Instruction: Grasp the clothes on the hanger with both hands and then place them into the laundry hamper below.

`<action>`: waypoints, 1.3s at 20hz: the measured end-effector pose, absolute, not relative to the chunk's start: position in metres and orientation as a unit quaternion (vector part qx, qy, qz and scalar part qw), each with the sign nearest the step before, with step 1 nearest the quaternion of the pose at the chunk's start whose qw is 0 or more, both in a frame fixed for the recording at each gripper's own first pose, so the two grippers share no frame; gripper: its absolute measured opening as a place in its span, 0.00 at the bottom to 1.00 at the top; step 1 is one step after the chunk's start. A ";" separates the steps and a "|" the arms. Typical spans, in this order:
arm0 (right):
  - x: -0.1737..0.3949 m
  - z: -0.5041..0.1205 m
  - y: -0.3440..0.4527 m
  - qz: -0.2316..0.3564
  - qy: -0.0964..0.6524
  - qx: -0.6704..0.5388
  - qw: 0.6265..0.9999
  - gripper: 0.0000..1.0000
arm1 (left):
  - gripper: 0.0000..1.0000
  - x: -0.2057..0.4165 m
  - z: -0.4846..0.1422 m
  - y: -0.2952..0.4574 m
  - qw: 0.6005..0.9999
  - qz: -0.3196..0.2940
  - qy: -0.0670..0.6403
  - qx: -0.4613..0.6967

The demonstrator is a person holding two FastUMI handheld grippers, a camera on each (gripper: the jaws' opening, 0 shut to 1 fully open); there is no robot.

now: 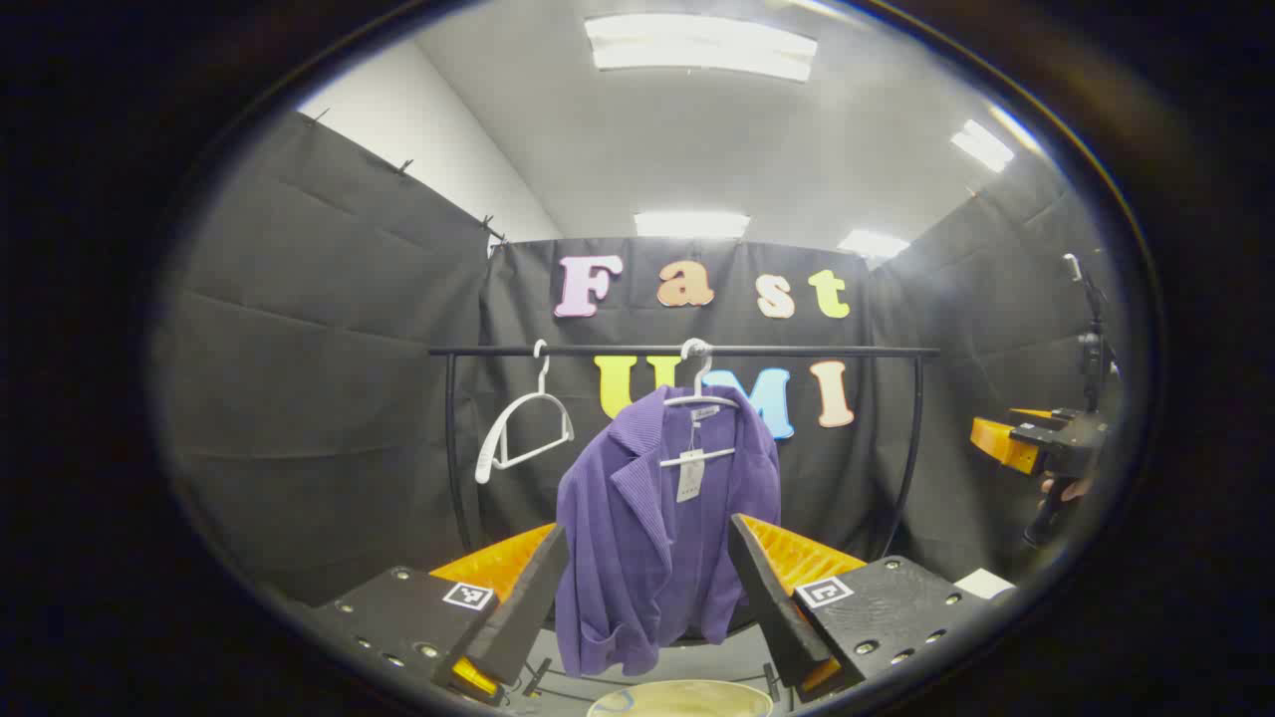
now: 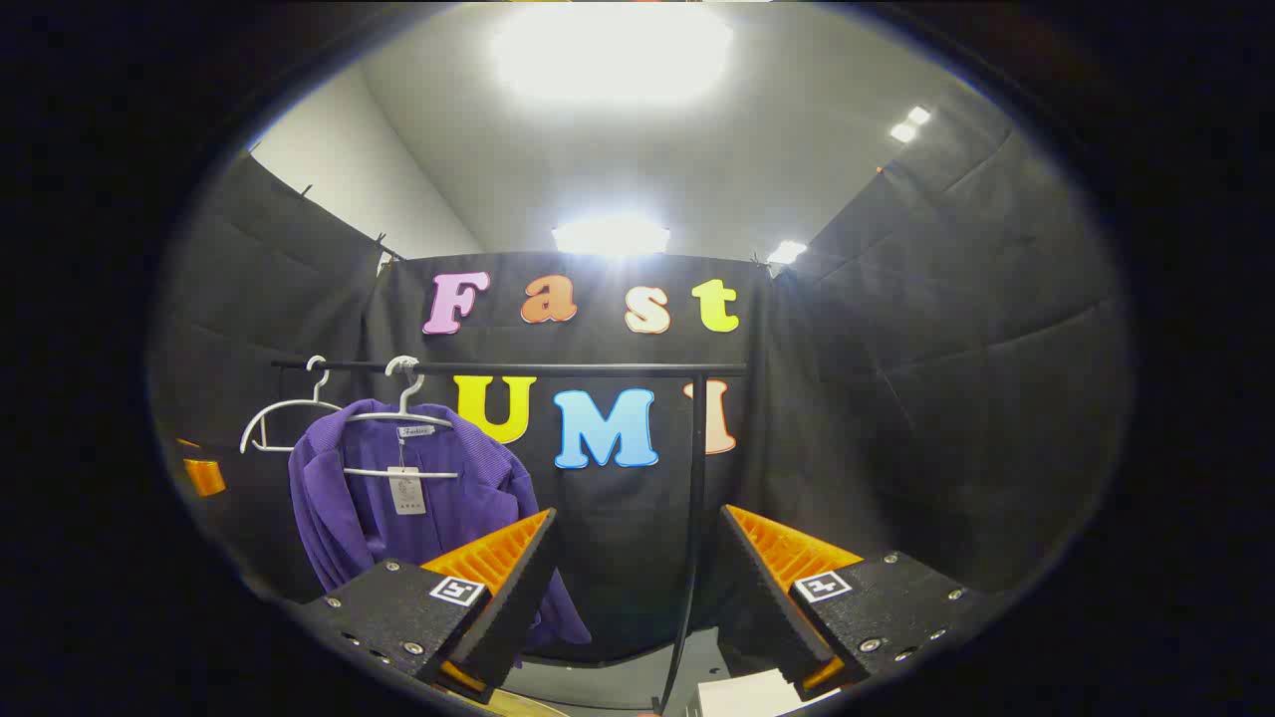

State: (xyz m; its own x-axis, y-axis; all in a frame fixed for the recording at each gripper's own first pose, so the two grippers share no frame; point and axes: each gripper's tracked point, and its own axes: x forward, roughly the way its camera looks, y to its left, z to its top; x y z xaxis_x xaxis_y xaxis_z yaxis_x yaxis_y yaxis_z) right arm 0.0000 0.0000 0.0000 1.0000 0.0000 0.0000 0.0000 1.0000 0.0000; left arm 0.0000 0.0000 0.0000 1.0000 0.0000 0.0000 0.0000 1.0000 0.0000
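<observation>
A purple jacket (image 1: pixel 652 528) hangs on a white hanger (image 1: pixel 697 398) from a black rail (image 1: pixel 687 351). My left gripper (image 1: pixel 647 588) stands open in front of it, its fingers apart to either side of the jacket's lower half, not touching it. Below, the pale rim of the laundry hamper (image 1: pixel 682 697) peeks in. In the right gripper view the same jacket (image 2: pixel 398 498) hangs at the left on its hanger (image 2: pixel 403 408). My right gripper (image 2: pixel 637 588) is open, to the right of the jacket, with the rail's post (image 2: pixel 694 498) between its fingers farther off. The right gripper (image 1: pixel 1036 443) also appears at the far right, held by a hand.
An empty white hanger (image 1: pixel 523 423) hangs left of the jacket on the rail (image 2: pixel 508 368); it shows as the empty hanger (image 2: pixel 284 413) in the right gripper view too. A white box (image 2: pixel 752 692) lies low near the rack's right post. Black cloth walls enclose the booth.
</observation>
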 end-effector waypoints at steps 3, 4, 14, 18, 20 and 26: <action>-0.002 -0.003 0.005 0.004 0.003 -0.005 1.000 0.96 | 0.93 -0.003 -0.002 -0.005 1.000 -0.012 -0.006 -0.009; -0.003 -0.005 0.008 0.006 0.005 -0.006 1.000 0.96 | 0.99 -0.004 -0.005 -0.004 1.000 -0.010 -0.004 -0.010; 0.001 -0.010 0.042 0.023 0.015 -0.005 1.000 0.96 | 0.93 0.008 -0.023 0.022 1.000 0.002 0.012 -0.022; 0.010 -0.012 0.069 0.048 0.020 -0.019 0.998 0.96 | 0.94 0.016 -0.033 0.024 0.999 0.006 0.026 -0.026; 0.021 -0.011 0.084 0.061 0.025 -0.014 0.998 0.97 | 0.93 0.023 -0.036 0.023 0.999 0.012 0.036 -0.033; 0.074 0.002 0.131 0.108 0.037 -0.002 0.993 0.97 | 0.93 0.069 -0.026 0.013 0.998 0.027 0.035 -0.034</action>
State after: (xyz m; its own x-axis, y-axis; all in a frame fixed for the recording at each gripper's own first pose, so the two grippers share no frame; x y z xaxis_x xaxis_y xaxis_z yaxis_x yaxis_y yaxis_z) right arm 0.0736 0.1307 0.0020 0.9738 0.2148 -0.0746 -0.2150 0.9766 0.0050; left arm 0.0690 0.0131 -0.0262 0.9960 0.0519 -0.0725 -0.0567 0.9962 -0.0664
